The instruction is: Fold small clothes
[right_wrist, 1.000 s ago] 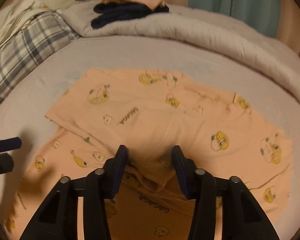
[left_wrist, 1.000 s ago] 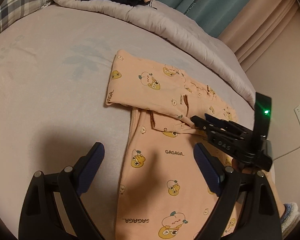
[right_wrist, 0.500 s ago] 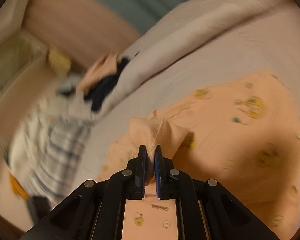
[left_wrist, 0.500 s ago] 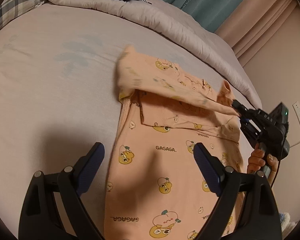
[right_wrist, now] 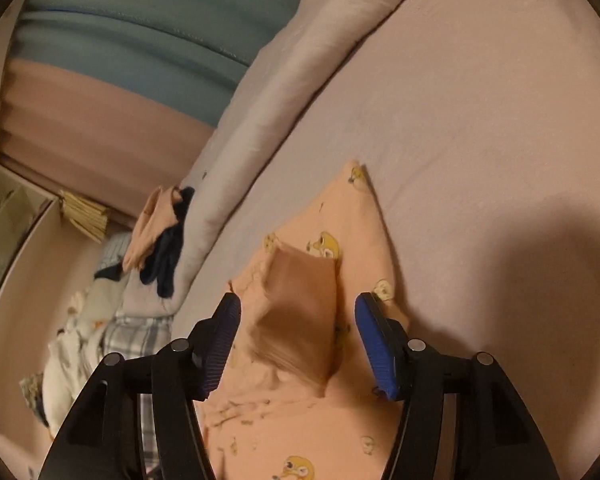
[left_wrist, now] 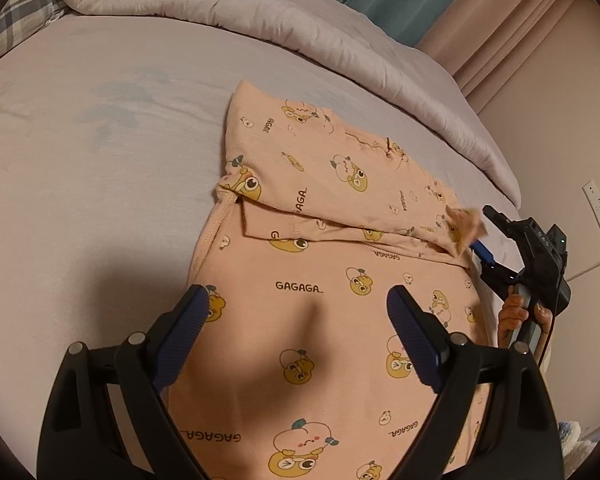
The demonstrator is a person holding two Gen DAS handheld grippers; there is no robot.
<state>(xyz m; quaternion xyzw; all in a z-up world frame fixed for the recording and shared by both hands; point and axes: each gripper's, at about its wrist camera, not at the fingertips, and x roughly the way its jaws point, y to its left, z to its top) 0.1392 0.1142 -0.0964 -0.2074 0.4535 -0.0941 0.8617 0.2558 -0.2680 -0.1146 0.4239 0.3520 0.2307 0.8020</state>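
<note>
the sleeve (left_wrist: 464, 222) had swung across to the frame's right; right gripper (right_wrist: 298, 344) opening, letting it drop onto the peach top (left_wrist: 332, 304) mid-frame; left gripper (left_wrist: 300, 336) wide, empty. next: fold upward.

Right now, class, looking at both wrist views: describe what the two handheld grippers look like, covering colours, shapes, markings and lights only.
The left gripper has a black plastic frame with silver screws and two fingers faced with ribbed dark-blue pads. The right gripper is the same build; from the left wrist view its black body carries small lettering, too small to read surely, and a green light.
</note>
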